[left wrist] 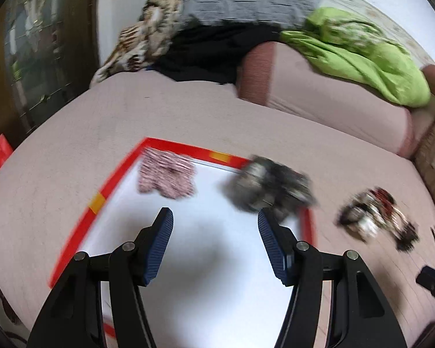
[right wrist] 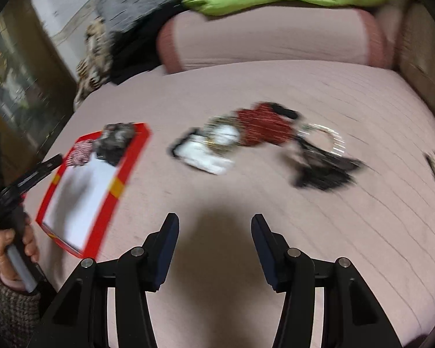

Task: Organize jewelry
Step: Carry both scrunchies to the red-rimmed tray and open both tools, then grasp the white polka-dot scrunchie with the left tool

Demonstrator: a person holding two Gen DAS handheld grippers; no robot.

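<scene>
While both claws hang empty over the bed:
L gripper (left wrist: pixel 215 229): jaws apart, above white tray (left wrist: pixel 188 249).
R gripper (right wrist: pixel 215 233): jaws apart, over pink sheet (right wrist: pixel 319 232).
Tray: pink beads (left wrist: pixel 166 178) + dark bundle (left wrist: pixel 268 187) at far end.
Loose jewelry (right wrist: pixel 264 142): on sheet, right of tray, blurred.

The left gripper (left wrist: pixel 215 242) has matte black angular arms with round silver screws at the joints and two fingers faced with ribbed dark-blue pads (left wrist: pixel 159 249). The right gripper (right wrist: pixel 215 249) is built alike, its navy pads in shadow. At eight o'clock in the right wrist view, the bare-skinned left hand (right wrist: pixel 13 246) shows above a brown knitted cuff (right wrist: pixel 14 307).
</scene>
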